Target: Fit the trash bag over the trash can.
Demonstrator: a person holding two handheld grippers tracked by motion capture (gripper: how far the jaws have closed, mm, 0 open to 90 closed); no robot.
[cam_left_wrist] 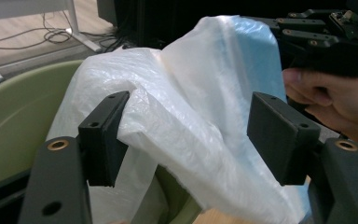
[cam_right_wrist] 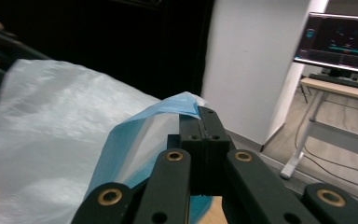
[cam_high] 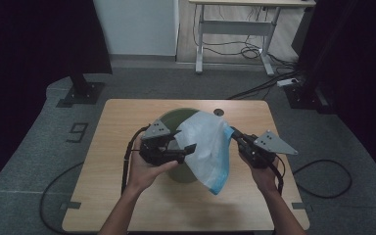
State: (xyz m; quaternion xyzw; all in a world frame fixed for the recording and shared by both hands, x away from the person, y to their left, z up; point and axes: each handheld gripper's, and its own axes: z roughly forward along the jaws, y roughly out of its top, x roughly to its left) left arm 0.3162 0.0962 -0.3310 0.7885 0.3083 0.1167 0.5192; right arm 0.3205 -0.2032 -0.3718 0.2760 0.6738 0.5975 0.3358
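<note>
Left tool [cam_high: 188, 149] jaws spread, over the near rim of the green bin [cam_high: 169, 120] in the high view; right tool [cam_high: 236, 134] just right of the bin, pinching the white plastic bag [cam_high: 205, 147]; bag draped over the bin's right side, blue edge hanging toward the tabletop [cam_high: 127, 196].
Left gripper view: left tool [cam_left_wrist: 189, 135] wide apart, bag [cam_left_wrist: 200, 93] lying across the gap and resting on one pad, not clamped; bin [cam_left_wrist: 14, 121] behind it.
Right gripper view: right tool [cam_right_wrist: 200, 123] fully closed on the bag's blue edge [cam_right_wrist: 168, 109].
</note>
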